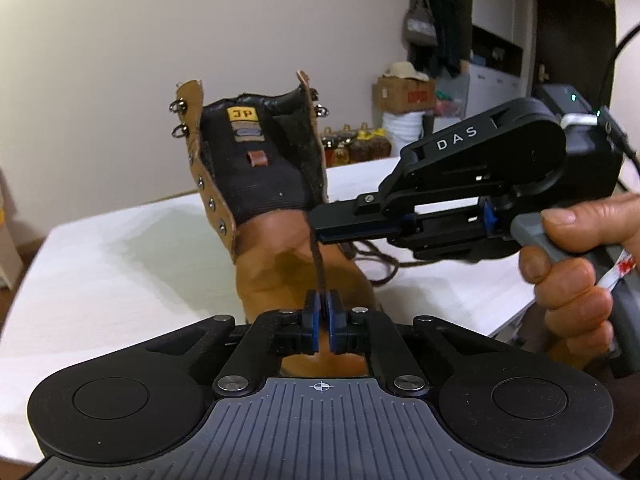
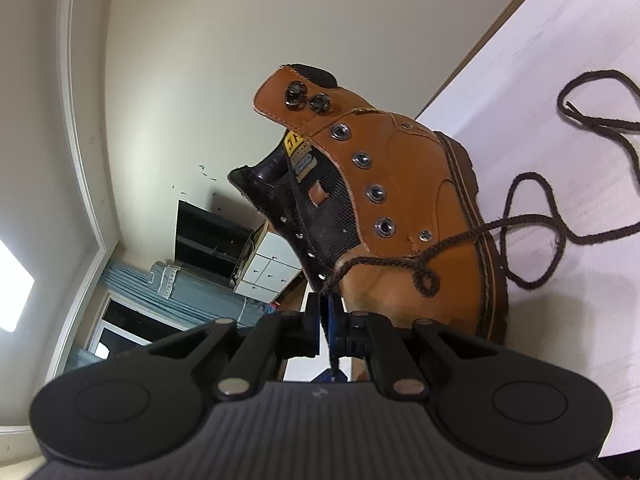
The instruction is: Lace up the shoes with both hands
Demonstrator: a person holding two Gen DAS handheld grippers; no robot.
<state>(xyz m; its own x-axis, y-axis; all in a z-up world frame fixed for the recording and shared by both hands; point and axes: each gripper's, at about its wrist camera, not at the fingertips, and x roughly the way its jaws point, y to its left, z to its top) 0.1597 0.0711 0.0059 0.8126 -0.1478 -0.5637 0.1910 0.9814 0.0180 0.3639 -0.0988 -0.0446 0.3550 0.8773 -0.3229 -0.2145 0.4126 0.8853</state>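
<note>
in the left wrist view, the white desk (image 1: 100, 264) fills the left side, and its near edge is hidden behind the black body of the tool. in the middle stands the brown boot (image 1: 264, 208), toe toward the camera, with its black tongue (image 1: 260, 176) open. the toe is partly hidden behind the left tool (image 1: 323, 312) at the bottom middle. that tool is pinched together on a dark brown lace (image 1: 319, 256), which runs up from it to the tip of the right tool (image 1: 320, 224). where the lace meets that tip is hard to make out. the right tool comes in from the right side, held by a hand (image 1: 572, 264) that is cut off at the frame edge. boxes and bottles far back on the right are blurry.

in the right wrist view the whole scene is tipped over. the far room at the lower left is dim and small. the boot (image 2: 400, 208) leans in the middle, with four round eyelets (image 2: 370, 174) in a row down its side. the right tool (image 2: 327, 312) at the bottom middle is squeezed together on the lace (image 2: 400, 258) just beside the boot's lowest eyelets. the rest of the lace lies in loose loops on the desk (image 2: 560, 80) at the right, and one loop is cut off by the frame edge.
</note>
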